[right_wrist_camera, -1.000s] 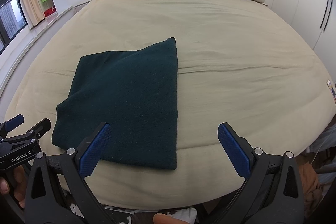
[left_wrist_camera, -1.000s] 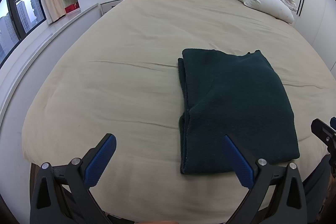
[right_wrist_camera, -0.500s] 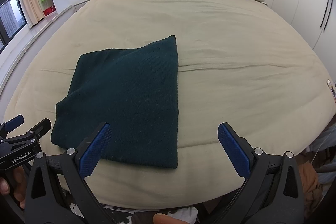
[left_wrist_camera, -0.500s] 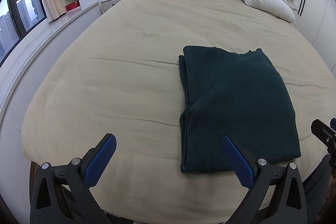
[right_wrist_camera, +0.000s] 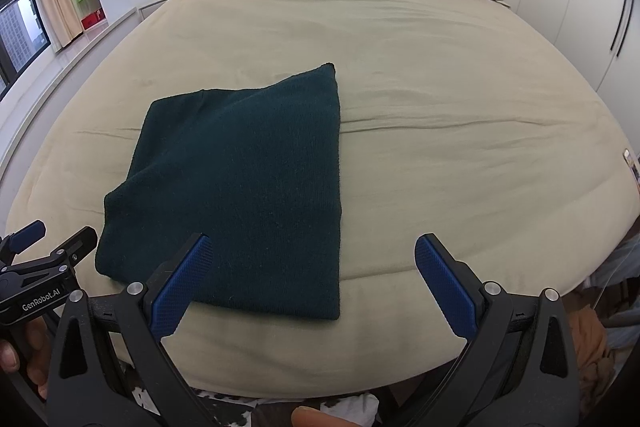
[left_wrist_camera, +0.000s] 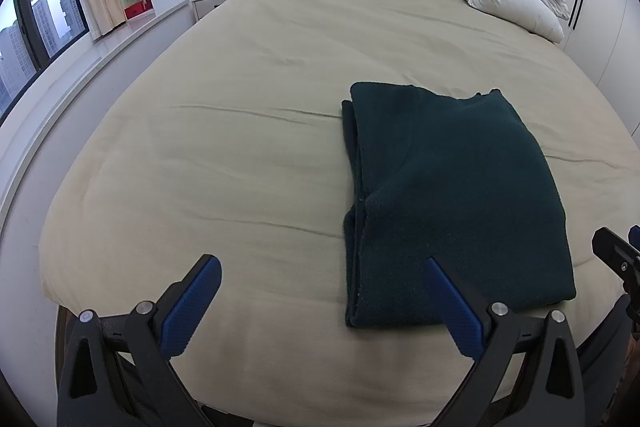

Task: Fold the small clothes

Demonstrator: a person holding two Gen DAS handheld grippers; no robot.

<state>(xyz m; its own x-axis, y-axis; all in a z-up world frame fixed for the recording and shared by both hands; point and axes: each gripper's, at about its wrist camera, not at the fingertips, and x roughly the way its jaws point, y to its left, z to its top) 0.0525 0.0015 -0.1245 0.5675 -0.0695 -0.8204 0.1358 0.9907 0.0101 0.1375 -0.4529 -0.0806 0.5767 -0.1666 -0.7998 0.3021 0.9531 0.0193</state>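
Left wrist view: both claws off the cloth, folded garment lying on the bed.
Left gripper (left_wrist_camera: 322,301) is spread wide, holding nothing, above the near edge of the beige bed (left_wrist_camera: 240,147). The dark green folded garment (left_wrist_camera: 448,203) lies flat just ahead, right of centre. Over on the right, the right gripper (right_wrist_camera: 314,283) is spread too, empty, its left finger over the garment's near edge.

Dark green knitted garment (left_wrist_camera: 452,195) (right_wrist_camera: 240,179), folded into a flat rectangle, layered edges along its left side, lying near the bed's foot edge.
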